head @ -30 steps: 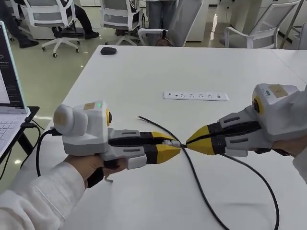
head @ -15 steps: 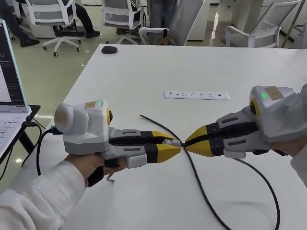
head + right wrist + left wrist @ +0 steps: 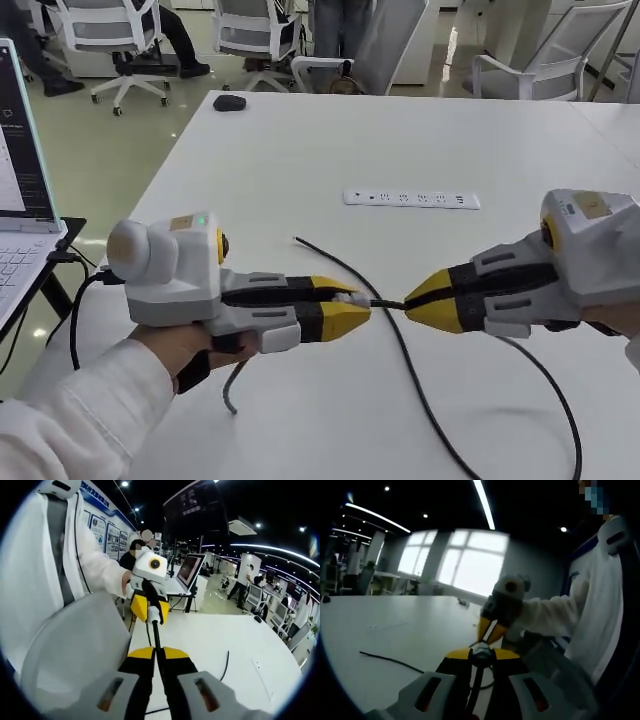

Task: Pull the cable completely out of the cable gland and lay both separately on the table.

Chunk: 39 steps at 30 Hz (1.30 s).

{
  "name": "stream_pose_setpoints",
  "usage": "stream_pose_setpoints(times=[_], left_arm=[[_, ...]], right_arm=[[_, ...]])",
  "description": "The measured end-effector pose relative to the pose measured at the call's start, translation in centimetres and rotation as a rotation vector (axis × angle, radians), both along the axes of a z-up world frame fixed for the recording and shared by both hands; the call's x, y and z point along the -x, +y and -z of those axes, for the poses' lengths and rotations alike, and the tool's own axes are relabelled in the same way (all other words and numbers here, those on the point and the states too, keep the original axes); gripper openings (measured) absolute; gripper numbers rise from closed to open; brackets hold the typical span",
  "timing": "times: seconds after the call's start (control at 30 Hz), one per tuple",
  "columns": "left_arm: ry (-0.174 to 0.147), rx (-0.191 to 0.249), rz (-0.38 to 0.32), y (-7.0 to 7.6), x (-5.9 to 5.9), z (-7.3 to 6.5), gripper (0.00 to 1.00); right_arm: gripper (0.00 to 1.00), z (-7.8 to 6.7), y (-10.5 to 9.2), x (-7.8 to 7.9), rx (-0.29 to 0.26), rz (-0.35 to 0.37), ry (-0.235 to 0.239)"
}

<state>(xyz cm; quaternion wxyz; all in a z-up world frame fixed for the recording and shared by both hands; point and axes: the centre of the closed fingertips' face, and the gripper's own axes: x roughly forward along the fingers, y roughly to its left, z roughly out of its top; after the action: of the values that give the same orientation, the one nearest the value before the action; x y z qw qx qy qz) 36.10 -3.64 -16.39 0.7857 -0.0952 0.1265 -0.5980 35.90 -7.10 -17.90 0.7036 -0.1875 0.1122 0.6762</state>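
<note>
We see a big white table [image 3: 300, 160]. Chairs [image 3: 100, 30] stand on the floor past its far end. A laptop [image 3: 20, 200] sits off to the left of the table, not on it.

We hold two tongs up over the near part of the table. They point at each other, tip to tip, close but not touching. The left tongs [image 3: 358, 300] come in from the left. The right tongs [image 3: 410, 302] come in from the right. Both are clenched on something.

The black cable [image 3: 408, 355] is long and thin. The right tongs are clenched on it, right at their yellow tips. A short bit of it runs straight across the gap to the left tongs. More of it lies on the table. One end lies loose on the side toward the power strip [image 3: 412, 199]. From there it runs under the tips and on to the near edge. Another part bends round on the table at the right.

The power strip lies flat farther back, well apart from the tongs. A dark mouse [image 3: 229, 102] lies near the far edge.

The gland [image 3: 356, 297] is the smallest thing, pale and stubby. The left tongs are clenched on it. The cable is in it, not yet pulled out. The gland is up in the air, not on the table.
</note>
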Motion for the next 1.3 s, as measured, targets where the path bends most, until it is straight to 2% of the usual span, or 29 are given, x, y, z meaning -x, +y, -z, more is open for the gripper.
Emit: stream_pose_setpoints(times=[0.47, 0.57, 0.93, 1.3], left_arm=[[0.005, 0.001, -0.019, 0.5, -0.1, -0.1, 0.16], [0.010, 0.011, -0.023, 0.6, -0.2, -0.2, 0.16], [0.015, 0.008, -0.025, 0.3, -0.2, -0.2, 0.16], [-0.003, -0.008, 0.000, 0.0, 0.1, -0.2, 0.16]], right_arm=[[0.04, 1.0, -2.9, -0.4, 0.002, 0.079, 0.026], [0.04, 1.0, -3.3, -0.4, -0.013, 0.102, 0.036], [0.04, 1.2, -3.8, -0.5, -0.028, 0.130, 0.049], [0.05, 2.0, -3.7, -0.2, -0.013, 0.129, 0.059]])
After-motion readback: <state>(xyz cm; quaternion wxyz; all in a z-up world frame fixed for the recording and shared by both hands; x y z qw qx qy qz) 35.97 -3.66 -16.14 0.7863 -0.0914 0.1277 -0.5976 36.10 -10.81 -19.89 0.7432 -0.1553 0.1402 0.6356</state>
